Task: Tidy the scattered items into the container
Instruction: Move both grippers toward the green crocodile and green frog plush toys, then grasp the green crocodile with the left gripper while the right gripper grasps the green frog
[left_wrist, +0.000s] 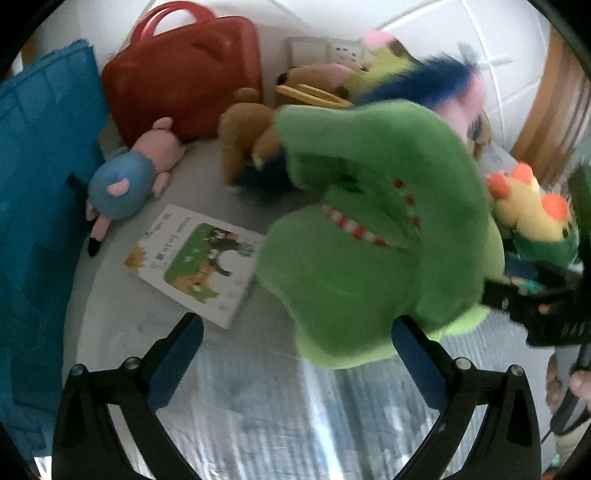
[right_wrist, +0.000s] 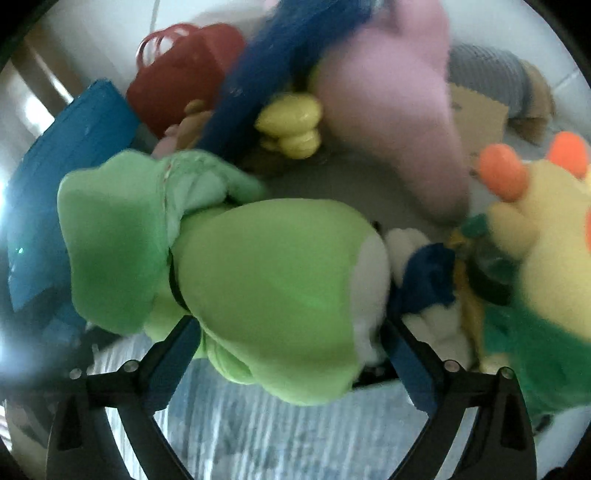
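Observation:
A big green plush (left_wrist: 369, 236) lies on the grey table, blurred. In the right wrist view its body (right_wrist: 273, 273) fills the gap of my right gripper (right_wrist: 291, 332). The jaws stand wide apart at the plush's two sides, and I see no squeeze. My left gripper (left_wrist: 297, 339) is open just in front of the plush. Its right finger (left_wrist: 413, 347) is close to the plush's lower end, and nothing is held. The blue container (left_wrist: 40, 184) stands at the left, also in the right wrist view (right_wrist: 70, 155).
A red handbag (left_wrist: 184, 74), a pink pig plush (left_wrist: 125, 177), a picture book (left_wrist: 199, 262) and a brown plush (left_wrist: 247, 136) lie behind. A yellow plush with orange knobs (right_wrist: 546, 229), a pink-and-blue furry toy (right_wrist: 388, 92) and a yellow plastic toy (right_wrist: 291, 125) crowd the right.

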